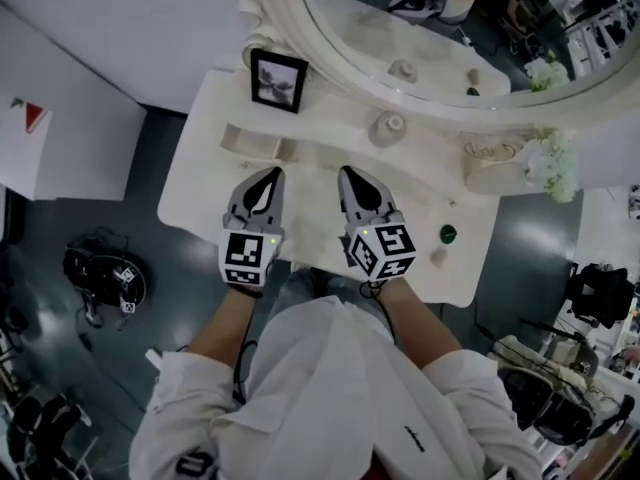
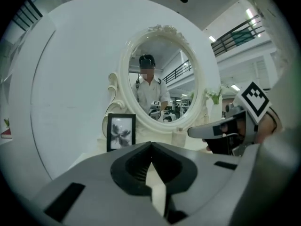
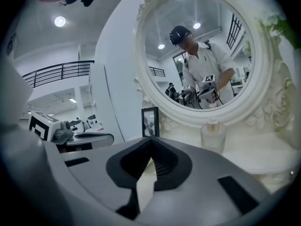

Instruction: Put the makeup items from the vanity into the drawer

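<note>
A white vanity (image 1: 195, 188) stands against a white wall (image 1: 120, 28) on a glossy dark grey floor (image 1: 60, 208). Its oval mirror (image 2: 162, 55) has a carved white frame (image 2: 123, 79). A black-framed picture (image 1: 278, 80) stands at the mirror's left, and white flowers (image 1: 548, 163) sit at the vanity's right end. Black gear with cables (image 1: 103, 276) lies on the floor to the left. Overhead, a railed gallery (image 3: 56, 72) runs under a white ceiling with round lamps (image 3: 59, 21) and strip lights (image 2: 251, 21).
</note>
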`<state>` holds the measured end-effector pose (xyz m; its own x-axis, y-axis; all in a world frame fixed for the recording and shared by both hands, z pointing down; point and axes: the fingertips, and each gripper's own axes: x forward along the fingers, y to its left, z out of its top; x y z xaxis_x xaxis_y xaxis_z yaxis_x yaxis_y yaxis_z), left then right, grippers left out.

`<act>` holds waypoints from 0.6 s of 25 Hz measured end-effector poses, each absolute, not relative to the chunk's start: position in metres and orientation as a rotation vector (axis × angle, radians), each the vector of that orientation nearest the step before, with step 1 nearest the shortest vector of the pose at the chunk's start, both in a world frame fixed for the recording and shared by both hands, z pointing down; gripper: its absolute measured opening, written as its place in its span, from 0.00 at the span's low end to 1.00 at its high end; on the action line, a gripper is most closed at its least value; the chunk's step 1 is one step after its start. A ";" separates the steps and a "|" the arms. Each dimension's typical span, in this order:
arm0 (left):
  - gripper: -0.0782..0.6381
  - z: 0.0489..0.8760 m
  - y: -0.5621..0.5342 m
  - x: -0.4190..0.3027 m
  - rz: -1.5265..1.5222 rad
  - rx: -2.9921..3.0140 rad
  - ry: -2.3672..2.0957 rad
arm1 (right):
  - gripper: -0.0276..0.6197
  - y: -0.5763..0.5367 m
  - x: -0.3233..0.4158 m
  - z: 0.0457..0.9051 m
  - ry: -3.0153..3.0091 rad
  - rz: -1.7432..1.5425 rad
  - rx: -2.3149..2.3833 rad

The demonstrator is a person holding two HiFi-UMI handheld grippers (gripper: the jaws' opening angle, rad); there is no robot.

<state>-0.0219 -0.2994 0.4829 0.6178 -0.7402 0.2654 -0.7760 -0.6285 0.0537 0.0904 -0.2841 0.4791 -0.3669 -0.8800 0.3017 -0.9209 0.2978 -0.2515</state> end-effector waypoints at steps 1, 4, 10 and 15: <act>0.15 0.478 -0.293 -0.019 0.310 2.682 -1.262 | 0.07 -0.277 0.096 0.474 -2.439 0.581 1.717; 0.15 0.464 -0.285 -0.010 0.271 2.700 -1.252 | 0.07 -0.259 0.116 0.462 -2.422 0.561 1.772; 0.15 0.432 -0.270 0.024 0.220 2.799 -1.187 | 0.07 -0.218 0.167 0.438 -2.371 0.533 1.912; 0.15 0.406 -0.261 0.057 0.148 2.862 -1.111 | 0.07 -0.188 0.215 0.418 -2.298 0.489 2.051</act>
